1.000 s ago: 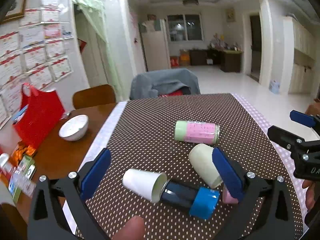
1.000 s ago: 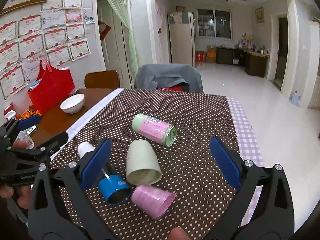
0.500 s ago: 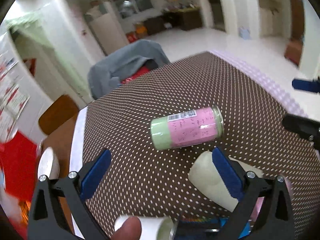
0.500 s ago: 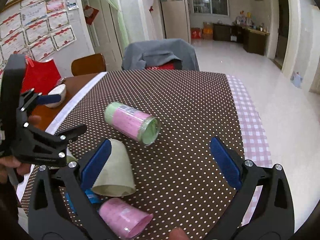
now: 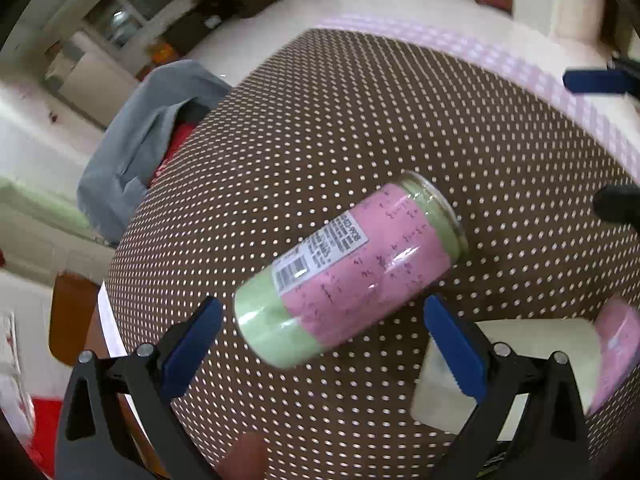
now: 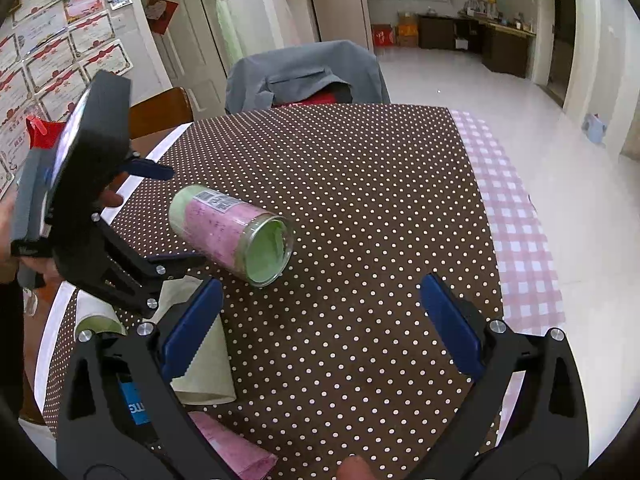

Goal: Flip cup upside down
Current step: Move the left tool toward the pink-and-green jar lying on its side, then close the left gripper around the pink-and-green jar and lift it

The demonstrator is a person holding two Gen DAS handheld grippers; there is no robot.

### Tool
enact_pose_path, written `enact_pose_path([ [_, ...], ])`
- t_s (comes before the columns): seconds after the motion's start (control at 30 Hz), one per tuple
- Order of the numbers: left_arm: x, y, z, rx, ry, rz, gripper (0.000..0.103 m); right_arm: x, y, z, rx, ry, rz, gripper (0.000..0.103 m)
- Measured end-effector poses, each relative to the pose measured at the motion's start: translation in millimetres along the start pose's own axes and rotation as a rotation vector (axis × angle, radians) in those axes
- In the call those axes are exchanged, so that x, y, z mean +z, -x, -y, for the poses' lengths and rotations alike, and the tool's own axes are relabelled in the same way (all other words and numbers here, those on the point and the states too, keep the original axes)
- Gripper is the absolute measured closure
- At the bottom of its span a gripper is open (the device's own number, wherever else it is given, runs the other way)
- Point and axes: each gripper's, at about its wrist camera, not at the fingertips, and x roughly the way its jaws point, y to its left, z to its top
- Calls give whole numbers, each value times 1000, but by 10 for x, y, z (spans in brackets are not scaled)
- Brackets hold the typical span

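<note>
pink-and-green cup (image 5: pixel 348 268) lies on its side on the brown dotted tablecloth (image 5: pixel 360 120), open rim toward the right gripper's side, green base end nearest the left gripper. barcode label faces up.

left gripper (image 5: pixel 320 340) — jaws spread wide, nothing between the pads. it hovers just above the cup's near side; the left blue pad (image 5: pixel 188 346) sits beside the green base, the right one (image 5: pixel 452 346) below the pink middle. whether any pad touches the cup cannot be told. from the right wrist view the left gripper (image 6: pixel 168 216) comes in from the left, its fingers bracketing the cup's (image 6: pixel 232 232) base end.

right gripper (image 6: pixel 318 324) — released too, jaws wide, holding nothing, well apart from the cup and nearer the camera, over bare tablecloth (image 6: pixel 360 200).

other cups clustered near: a pale green cup (image 6: pixel 200 356) on its side partly under the right gripper's left finger, a pink cup (image 6: pixel 236 444) below it, a blue-labelled item (image 6: pixel 134 404) half hidden behind the finger. in the left view the pale cup (image 5: pixel 520 360) and a blurred pink one (image 5: pixel 616 344) sit at lower right.

grey jacket (image 6: pixel 304 76) draped over a chair at the table's far edge. pink checked cloth (image 6: pixel 516 216) along the right border.
</note>
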Motion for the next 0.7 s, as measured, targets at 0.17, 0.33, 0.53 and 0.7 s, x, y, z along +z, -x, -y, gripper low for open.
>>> enact_pose_path([
  [0.17,164,-203,13,-27,-100,-38,4,13,-34,51,-5,-19,-3,6],
  [0.33,370,-431,-65,-71,-131,-65,4,6,-63,77,-4,-26,-8,6],
  [0.53,524,-734,-193,-125,-124,-119,4,-13,-77,126,-4,-42,-10,6],
  [0.7,639,-937,-331,-159,-62,-146,13,-28,-60,168,-6,-55,-6,6],
])
